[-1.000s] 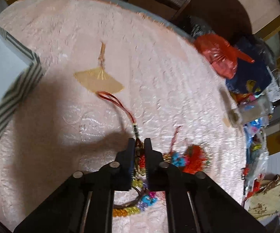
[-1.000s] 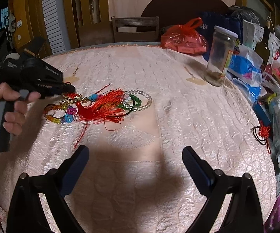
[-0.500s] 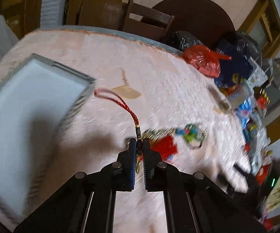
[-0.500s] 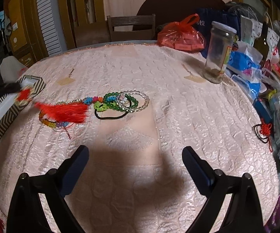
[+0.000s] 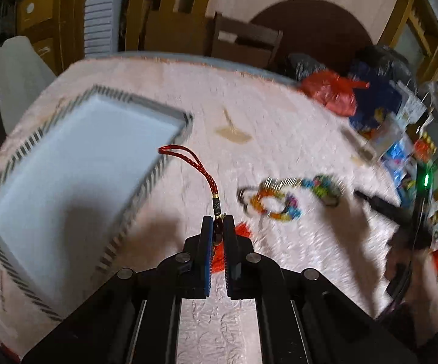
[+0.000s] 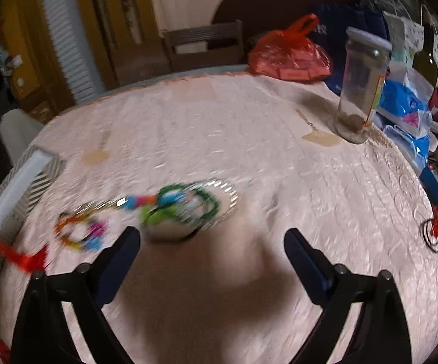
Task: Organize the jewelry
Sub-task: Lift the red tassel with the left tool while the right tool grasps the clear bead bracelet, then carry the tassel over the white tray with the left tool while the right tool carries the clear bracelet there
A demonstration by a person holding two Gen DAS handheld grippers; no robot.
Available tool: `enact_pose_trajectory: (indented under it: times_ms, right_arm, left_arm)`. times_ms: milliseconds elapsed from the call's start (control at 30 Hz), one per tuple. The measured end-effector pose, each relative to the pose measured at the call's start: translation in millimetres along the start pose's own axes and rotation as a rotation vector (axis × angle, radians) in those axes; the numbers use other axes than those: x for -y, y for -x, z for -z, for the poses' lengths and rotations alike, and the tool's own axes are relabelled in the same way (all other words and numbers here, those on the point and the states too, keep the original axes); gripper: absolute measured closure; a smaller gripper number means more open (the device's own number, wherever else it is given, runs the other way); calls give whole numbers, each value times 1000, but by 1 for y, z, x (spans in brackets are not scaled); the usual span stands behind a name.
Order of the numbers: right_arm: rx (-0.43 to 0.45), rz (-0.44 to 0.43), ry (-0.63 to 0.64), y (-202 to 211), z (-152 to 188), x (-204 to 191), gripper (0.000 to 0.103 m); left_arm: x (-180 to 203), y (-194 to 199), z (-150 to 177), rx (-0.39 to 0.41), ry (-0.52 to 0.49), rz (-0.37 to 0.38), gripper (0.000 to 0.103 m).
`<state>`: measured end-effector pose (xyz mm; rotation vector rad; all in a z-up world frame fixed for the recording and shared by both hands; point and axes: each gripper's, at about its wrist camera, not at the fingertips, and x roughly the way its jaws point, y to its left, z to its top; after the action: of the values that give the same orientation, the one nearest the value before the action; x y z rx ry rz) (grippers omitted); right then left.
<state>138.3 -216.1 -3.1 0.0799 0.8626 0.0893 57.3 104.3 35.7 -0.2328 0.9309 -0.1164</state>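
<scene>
One charm [image 5: 215, 212] found pinched at its beaded neck in the closed left gripper [image 5: 218, 227], cord loop pointing forward, tassel below, box [image 5: 76, 176] just left and ahead; right gripper [image 6: 211, 248] spread wide, empty, nearer the bracelets [image 6: 185, 206].
</scene>
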Motion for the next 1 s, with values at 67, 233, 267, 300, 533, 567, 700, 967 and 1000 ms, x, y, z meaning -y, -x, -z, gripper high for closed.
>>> enact_pose_trajectory:
  times_ms: [67, 233, 267, 300, 533, 567, 700, 967, 1000]
  right_arm:
    - [-7, 35, -16, -17, -13, 11, 21]
    - [-41, 45, 27, -52, -23, 17, 39]
    - [-55, 55, 41, -60, -24, 16, 41]
    - [-66, 79, 52, -65, -23, 16, 42]
    - [-53, 92, 116, -73, -16, 9, 73]
    - [-56, 95, 115, -72, -15, 9, 86]
    - [-48, 57, 50, -57, -11, 22, 95]
    - [74, -37, -20, 5, -12, 35, 95]
    - [87, -41, -20, 11, -13, 35, 95]
  left_arm:
    - [2, -10, 9, -14, 17, 22, 93]
    - [11, -25, 22, -36, 42, 25, 93]
    - [12, -26, 23, -39, 45, 24, 93]
    - [14, -27, 23, -42, 45, 26, 93]
    - [22, -33, 20, -53, 41, 36, 93]
    - [22, -34, 19, -53, 42, 36, 93]
    - [21, -36, 20, -59, 45, 36, 93]
    - [21, -32, 21, -58, 49, 34, 93]
    - [21, -31, 21, -57, 46, 33, 93]
